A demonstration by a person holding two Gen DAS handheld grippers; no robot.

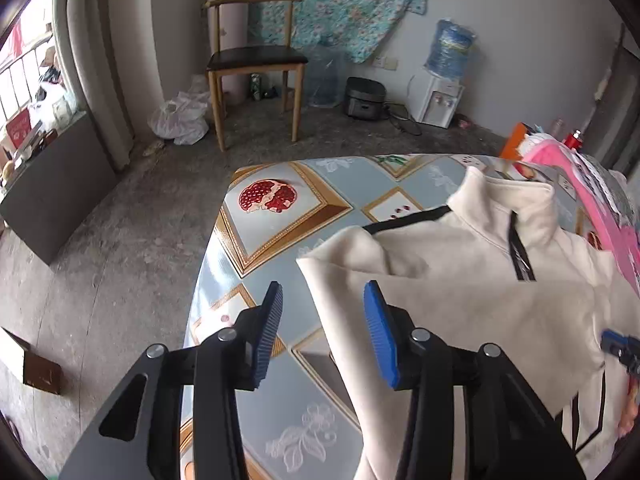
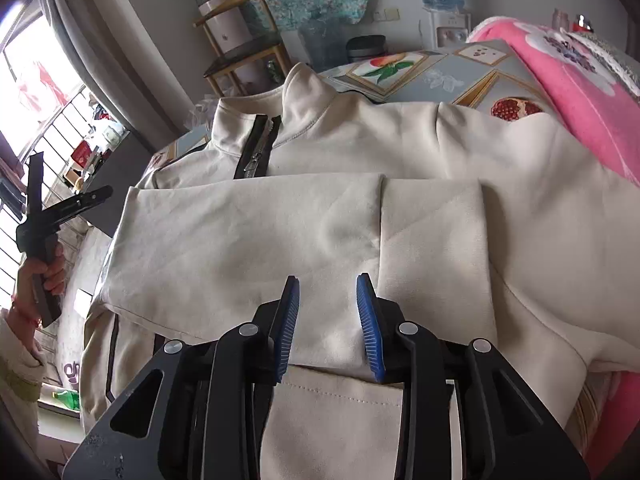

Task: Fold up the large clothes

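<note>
Left jaws: your left gripper (image 1: 323, 334) stands released, nothing between its blue pads; it hangs above the cream jacket's (image 2: 320, 216) outer edge, one pad over the cloth, the other over bare desk (image 1: 276, 216).
Right jaws: your right gripper (image 2: 327, 326) is likewise parted and grasping nothing; the pads hover over the jacket's middle without pinching it.
Jacket: it lies front-up across the desk, collar (image 2: 308, 92) standing at the far side, the dark zipper (image 2: 254, 152) just below the collar.
Sleeves: both are already crossed over the jacket's chest, their cuffs meeting at a seam (image 2: 382, 216) beyond your right jaws; judged from this, the sleeve fold is done and the body fold remains.
Why so held: with both pairs of jaws empty and lifted off the jacket, you are free to reposition, probably toward the hem nearest you or the shoulders.
Left hand: seen in the right wrist view, your hand (image 2: 44, 268) grips the tool's handle to the jacket's left, clear of the cloth.
Pink blanket (image 2: 568, 92): bunched on the desk to the jacket's right, touching its shoulder; it may snag a wide fold.
Chair (image 1: 256, 60): on the floor well beyond the jacket's collar, out of the way.
</note>
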